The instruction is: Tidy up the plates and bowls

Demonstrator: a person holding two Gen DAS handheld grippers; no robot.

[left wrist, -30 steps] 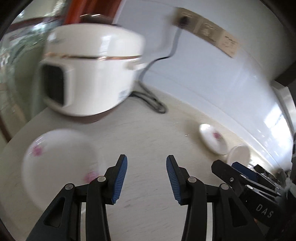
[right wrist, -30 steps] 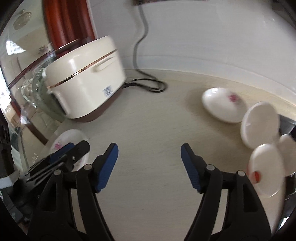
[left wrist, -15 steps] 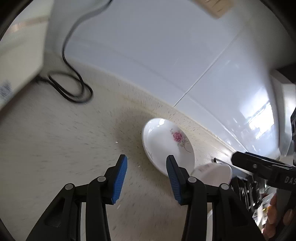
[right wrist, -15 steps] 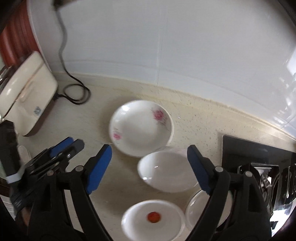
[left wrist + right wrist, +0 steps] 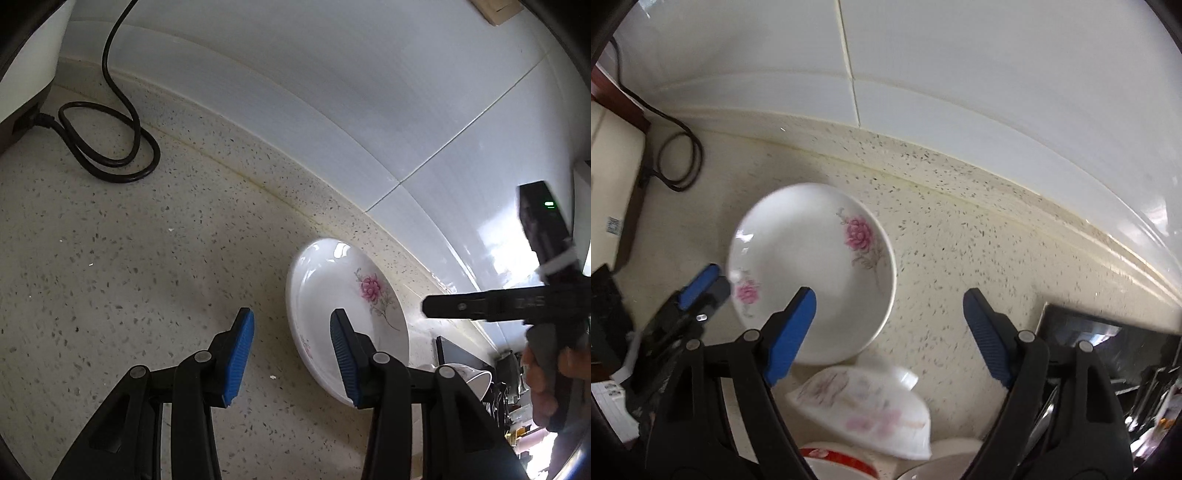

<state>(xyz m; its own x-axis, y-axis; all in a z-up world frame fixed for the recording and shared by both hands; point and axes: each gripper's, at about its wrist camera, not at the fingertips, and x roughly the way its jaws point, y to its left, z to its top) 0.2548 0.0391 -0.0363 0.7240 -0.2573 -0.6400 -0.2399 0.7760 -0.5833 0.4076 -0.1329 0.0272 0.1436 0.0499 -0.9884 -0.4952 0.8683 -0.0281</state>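
Porcelain plate (image 5: 347,314) is being approached: left claw (image 5: 291,354) gaping at its rim, right claw (image 5: 890,325) hanging wide open just beside it, both empty; next, seat the rim between pads.

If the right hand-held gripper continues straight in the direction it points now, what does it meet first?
Probably the white bowl with faint pink flowers lying just below the open right hand-held gripper, or bare countertop beside it; depth is unclear.
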